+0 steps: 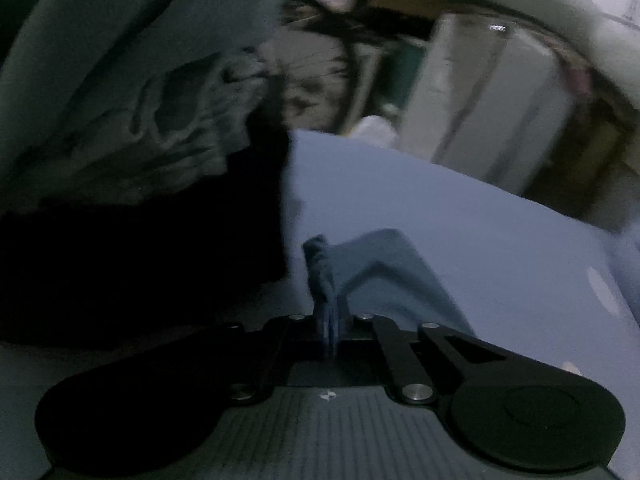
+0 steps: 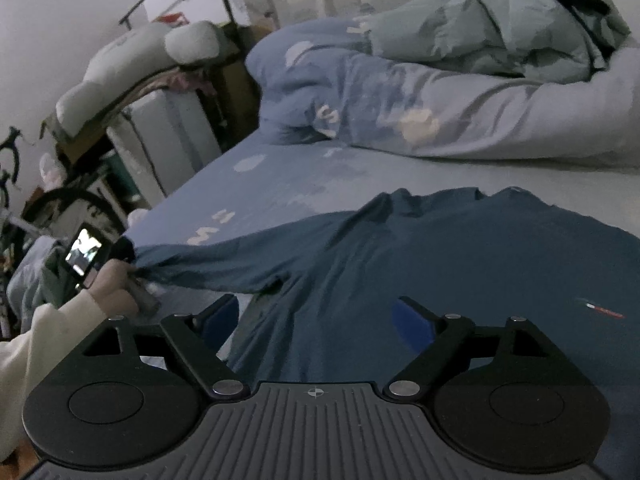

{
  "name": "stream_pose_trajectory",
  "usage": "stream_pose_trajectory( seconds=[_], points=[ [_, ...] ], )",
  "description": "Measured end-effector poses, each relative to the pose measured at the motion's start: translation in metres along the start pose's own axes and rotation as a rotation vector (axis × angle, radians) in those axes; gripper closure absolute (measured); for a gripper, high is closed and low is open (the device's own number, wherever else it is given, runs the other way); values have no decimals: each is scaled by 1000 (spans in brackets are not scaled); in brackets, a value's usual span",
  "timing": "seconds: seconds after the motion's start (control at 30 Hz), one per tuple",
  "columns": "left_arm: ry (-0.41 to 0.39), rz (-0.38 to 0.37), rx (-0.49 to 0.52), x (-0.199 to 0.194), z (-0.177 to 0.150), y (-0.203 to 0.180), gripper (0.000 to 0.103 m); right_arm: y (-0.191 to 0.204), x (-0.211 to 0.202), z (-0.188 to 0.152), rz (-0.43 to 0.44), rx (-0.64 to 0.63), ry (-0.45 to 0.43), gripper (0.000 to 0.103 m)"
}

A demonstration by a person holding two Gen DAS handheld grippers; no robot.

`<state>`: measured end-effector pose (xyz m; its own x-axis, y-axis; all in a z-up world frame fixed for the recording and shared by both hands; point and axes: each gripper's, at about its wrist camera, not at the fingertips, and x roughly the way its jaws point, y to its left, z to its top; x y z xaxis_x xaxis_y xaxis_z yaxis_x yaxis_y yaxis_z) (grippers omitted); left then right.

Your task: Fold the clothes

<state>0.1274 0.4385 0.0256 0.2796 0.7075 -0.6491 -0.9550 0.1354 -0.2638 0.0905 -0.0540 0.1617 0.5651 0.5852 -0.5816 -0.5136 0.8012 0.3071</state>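
Observation:
A dark blue long-sleeved shirt (image 2: 460, 264) lies spread on the bed's light blue sheet (image 2: 280, 184). One sleeve (image 2: 224, 256) is stretched out to the left. My left gripper (image 2: 128, 258) is shut on the sleeve's cuff at the bed's edge. In the left wrist view the gripper (image 1: 328, 312) pinches a bunch of blue sleeve cloth (image 1: 384, 276) between its closed jaws. My right gripper (image 2: 320, 320) is open, its blue pads (image 2: 412, 322) hovering over the shirt's body near the armpit, holding nothing.
A rumpled blue quilt (image 2: 400, 96) and a grey-green blanket (image 2: 500, 28) are piled at the bed's far side. A white cabinet (image 2: 168, 136) with cushions, boxes and a bicycle (image 2: 16, 184) stand left of the bed. Dark and grey cloth (image 1: 140, 140) hangs near the left gripper.

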Motion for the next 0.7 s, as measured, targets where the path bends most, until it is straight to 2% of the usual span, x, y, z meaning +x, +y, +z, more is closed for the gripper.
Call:
stream_pose_trajectory(
  seconds=[0.13, 0.23, 0.33, 0.43, 0.5, 0.6, 0.63, 0.7],
  points=[
    [-87, -130, 140, -34, -20, -16, 99, 12, -1, 2, 14, -14, -12, 16],
    [-167, -292, 341, -66, -49, -36, 99, 19, -3, 4, 21, -19, -25, 16],
    [-242, -480, 599, -98, -89, -53, 99, 21, -3, 10, 20, -22, -41, 16],
    [-272, -701, 927, -126, -140, -63, 99, 22, -1, 17, 20, -25, -60, 16],
    [-295, -798, 1102, -136, -167, -60, 99, 22, 3, 22, 19, -28, -69, 16],
    [-375, -863, 1230, -152, -189, -50, 99, 19, 17, 30, 21, -31, -67, 16],
    [-394, -867, 1230, -155, -188, -48, 98, 17, 24, 33, 28, -27, -64, 16],
    [-382, -870, 1225, -155, -185, -48, 96, 11, 43, 38, 48, 10, -60, 16]
  ],
)
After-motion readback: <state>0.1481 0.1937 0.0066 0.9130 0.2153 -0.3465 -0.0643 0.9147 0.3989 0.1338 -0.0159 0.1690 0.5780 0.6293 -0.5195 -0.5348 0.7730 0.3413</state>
